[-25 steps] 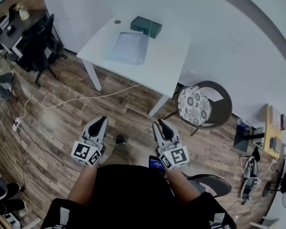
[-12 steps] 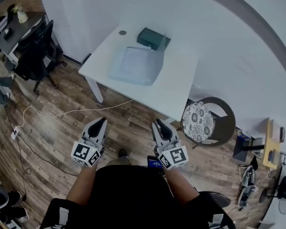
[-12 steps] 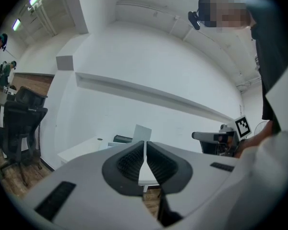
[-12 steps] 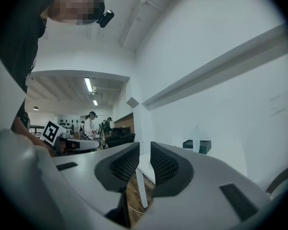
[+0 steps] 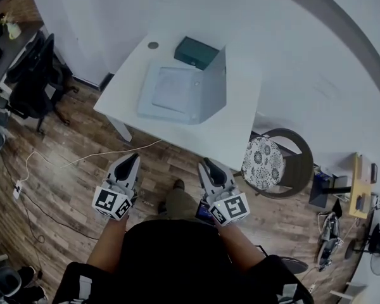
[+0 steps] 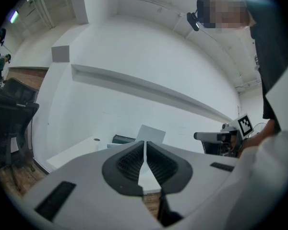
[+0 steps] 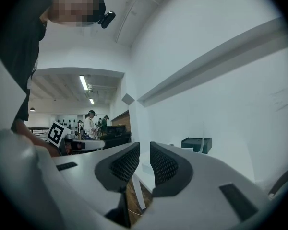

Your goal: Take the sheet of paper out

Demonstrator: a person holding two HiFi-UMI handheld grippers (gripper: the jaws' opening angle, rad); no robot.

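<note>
A clear plastic file case (image 5: 157, 109) lies on the white table (image 5: 240, 128), its flap (image 5: 213, 88) standing up on the right side. A white sheet of paper (image 5: 171, 88) lies inside it. My left gripper (image 5: 129, 164) and right gripper (image 5: 209, 167) are held level over the wooden floor, short of the table's near edge and apart from the case. The left jaws are together with nothing in them; the right jaws stand slightly apart, also with nothing in them. In the left gripper view the flap (image 6: 151, 133) shows beyond the jaws.
A dark green box (image 5: 196, 51) sits behind the case, a small round disc (image 5: 153, 45) by the table's far corner. A chair with a patterned cushion (image 5: 264, 159) stands right of the table, a black office chair (image 5: 28, 84) at left. A white cable (image 5: 82, 157) runs across the floor.
The person has walked toward the table, carrying both grippers with them; the table and case look nearer and the raised flap shows more plainly. The jaws look the same.
</note>
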